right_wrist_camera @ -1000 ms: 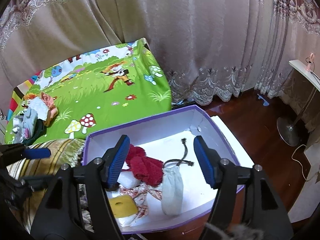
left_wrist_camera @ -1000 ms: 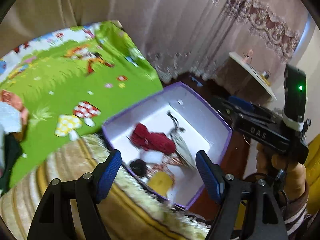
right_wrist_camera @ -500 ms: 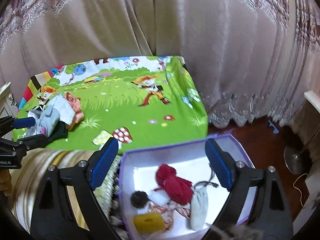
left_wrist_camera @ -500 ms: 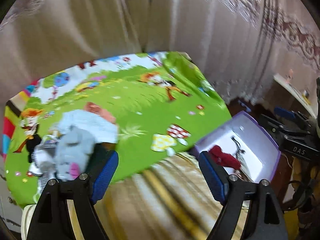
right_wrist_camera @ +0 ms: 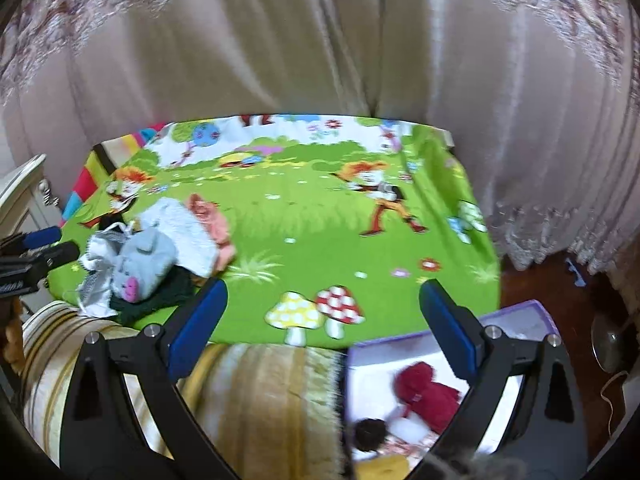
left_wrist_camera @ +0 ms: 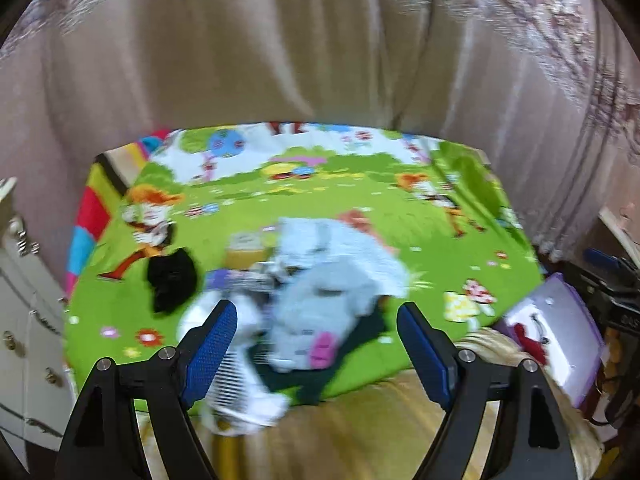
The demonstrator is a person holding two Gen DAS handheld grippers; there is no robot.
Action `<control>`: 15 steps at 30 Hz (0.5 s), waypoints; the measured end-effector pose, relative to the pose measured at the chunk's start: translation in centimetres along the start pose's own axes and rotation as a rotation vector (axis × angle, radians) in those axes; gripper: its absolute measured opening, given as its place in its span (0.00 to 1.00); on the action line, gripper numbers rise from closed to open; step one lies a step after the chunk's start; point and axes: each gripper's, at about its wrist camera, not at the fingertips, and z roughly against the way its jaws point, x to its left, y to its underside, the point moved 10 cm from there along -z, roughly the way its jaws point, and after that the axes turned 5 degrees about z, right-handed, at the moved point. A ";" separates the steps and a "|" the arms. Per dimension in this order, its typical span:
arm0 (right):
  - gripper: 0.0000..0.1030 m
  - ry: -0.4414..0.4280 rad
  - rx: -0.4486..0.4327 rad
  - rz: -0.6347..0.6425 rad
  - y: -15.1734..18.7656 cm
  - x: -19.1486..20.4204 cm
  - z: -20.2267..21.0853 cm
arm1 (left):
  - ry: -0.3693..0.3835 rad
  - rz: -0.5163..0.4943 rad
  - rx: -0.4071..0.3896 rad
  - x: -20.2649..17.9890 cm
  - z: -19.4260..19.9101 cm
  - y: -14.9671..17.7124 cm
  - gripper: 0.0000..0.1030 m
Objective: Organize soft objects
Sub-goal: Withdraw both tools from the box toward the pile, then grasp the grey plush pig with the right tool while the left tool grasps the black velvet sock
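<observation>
A heap of soft things lies on the green cartoon mat (left_wrist_camera: pixel 360 208): a grey plush (left_wrist_camera: pixel 320 312) with a pink patch, a white knit (left_wrist_camera: pixel 344 248), a peach piece and a black cloth (left_wrist_camera: pixel 172 284). My left gripper (left_wrist_camera: pixel 316 344) hangs open just short of the heap, nothing between its blue pads. In the right wrist view the same grey plush (right_wrist_camera: pixel 140 264) sits at the mat's left. My right gripper (right_wrist_camera: pixel 322 320) is opening wider, empty, over the mat's near edge. The purple box (right_wrist_camera: pixel 516 312) at lower right holds a red knit (right_wrist_camera: pixel 424 392) and other soft items.
Beige curtains (right_wrist_camera: pixel 320 60) hang behind the mat. A striped yellow blanket (right_wrist_camera: pixel 260 392) lies along the mat's near edge. A white cabinet (left_wrist_camera: pixel 20 300) stands at the left. Dark wooden floor (right_wrist_camera: pixel 560 280) and a fan base (right_wrist_camera: pixel 612 340) lie to the right.
Both grippers swung left, away from the purple box and toward the mat. The heap of soft things now fills the left wrist view. The right jaws have spread wider.
</observation>
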 end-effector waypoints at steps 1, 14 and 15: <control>0.95 -0.020 0.008 0.012 -0.2 1.1 -0.4 | -0.020 0.013 0.010 1.0 -0.3 -0.1 0.81; 0.95 -0.293 0.156 -0.016 -0.6 11.9 -5.8 | -0.157 0.284 0.135 13.3 -5.5 -1.4 0.81; 0.95 -0.309 0.172 -0.018 -0.4 12.7 -6.3 | -0.162 0.294 0.142 13.8 -5.8 -1.5 0.81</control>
